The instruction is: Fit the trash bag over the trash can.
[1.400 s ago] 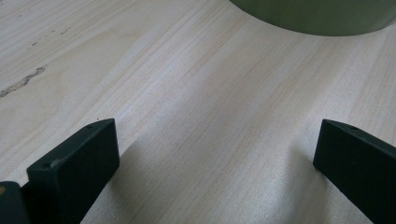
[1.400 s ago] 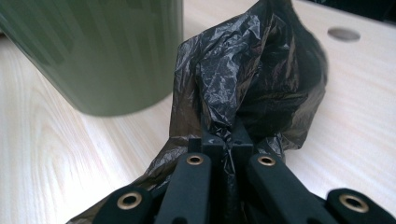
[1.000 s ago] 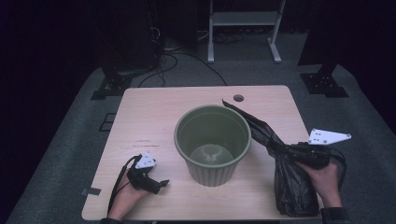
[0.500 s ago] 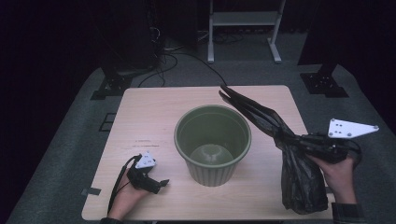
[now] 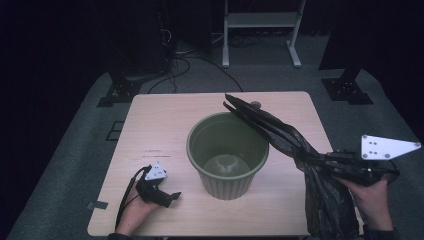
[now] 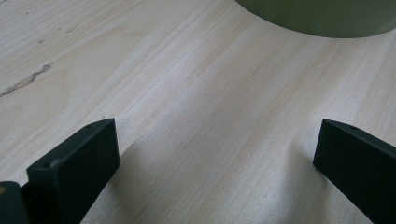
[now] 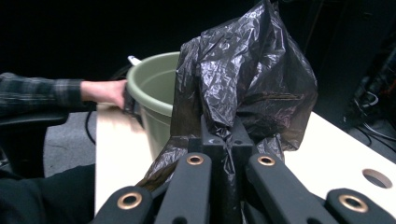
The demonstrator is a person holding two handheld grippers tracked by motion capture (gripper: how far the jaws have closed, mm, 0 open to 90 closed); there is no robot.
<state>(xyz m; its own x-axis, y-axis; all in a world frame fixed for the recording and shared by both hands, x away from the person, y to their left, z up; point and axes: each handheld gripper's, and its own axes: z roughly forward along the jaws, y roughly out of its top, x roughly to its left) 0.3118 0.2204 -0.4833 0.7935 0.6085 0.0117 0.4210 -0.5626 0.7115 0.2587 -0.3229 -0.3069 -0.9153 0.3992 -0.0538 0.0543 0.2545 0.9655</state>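
table (image 5: pixel 165 125): light wood, fills centre of high view
pot (image 5: pixel 227 152): green, upright, mid-table, hollow bare inside
bag (image 5: pixel 280 137): black plastic, at 3 o'clock of pot; upper end stretches to 12-1 o'clock over pot rim, lower part hangs at table's 4-5 o'clock edge
right gripper (image 7: pixel 224 133): clenched on bag, film bunched between jaws, raised off table at 4 o'clock
left gripper (image 5: pixel 167 196): released, jaws wide apart with nothing in them, low on table at 8 o'clock of pot, near pot wall
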